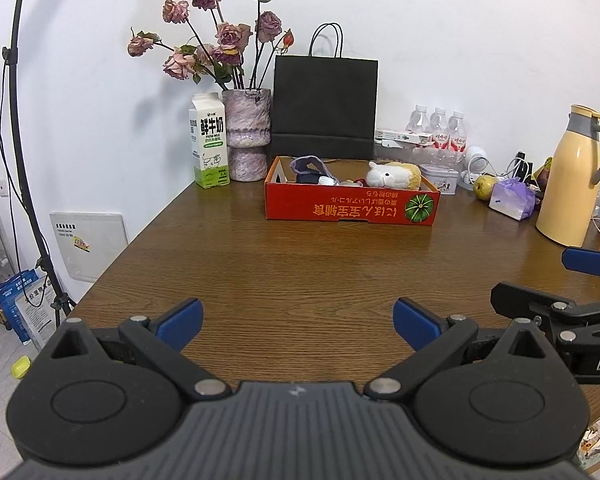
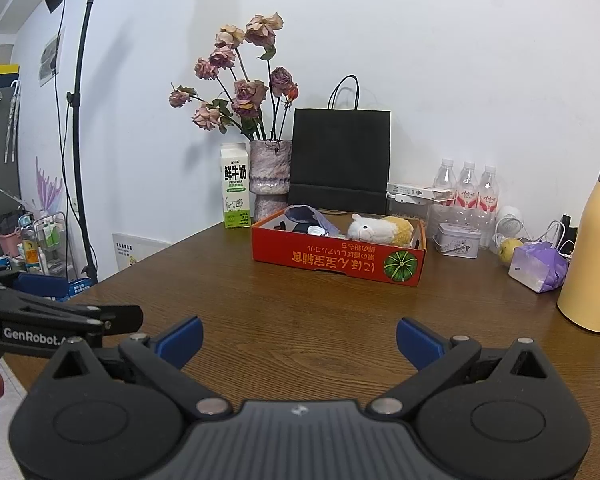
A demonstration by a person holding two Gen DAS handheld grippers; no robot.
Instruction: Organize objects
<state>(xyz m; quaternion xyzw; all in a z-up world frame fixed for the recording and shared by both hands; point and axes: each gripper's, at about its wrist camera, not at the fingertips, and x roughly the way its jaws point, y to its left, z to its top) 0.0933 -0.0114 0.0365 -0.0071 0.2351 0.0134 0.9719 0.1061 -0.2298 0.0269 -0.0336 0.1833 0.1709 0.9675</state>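
Worktop (image 1: 300,264) mostly bare in front. Red box (image 1: 350,206) at far side, before black bag (image 1: 326,104); holds plush toy (image 1: 392,175) and cloth items. Left tool (image 1: 298,322) and right tool (image 2: 299,338) both spread wide, empty, side by side over near edge.

Bright, even room light fills both views, whitening the wall (image 1: 460,32) ahead of the tongs. A soft sheen sits on the wooden table (image 1: 300,264) past the blue fingertips. The dried roses (image 1: 220,36) and black paper bag (image 2: 340,160) throw faint grey shadows on the wall. Focus is sharp at center; fisheye bending curves the light stand (image 2: 76,120) and darkens the corners.
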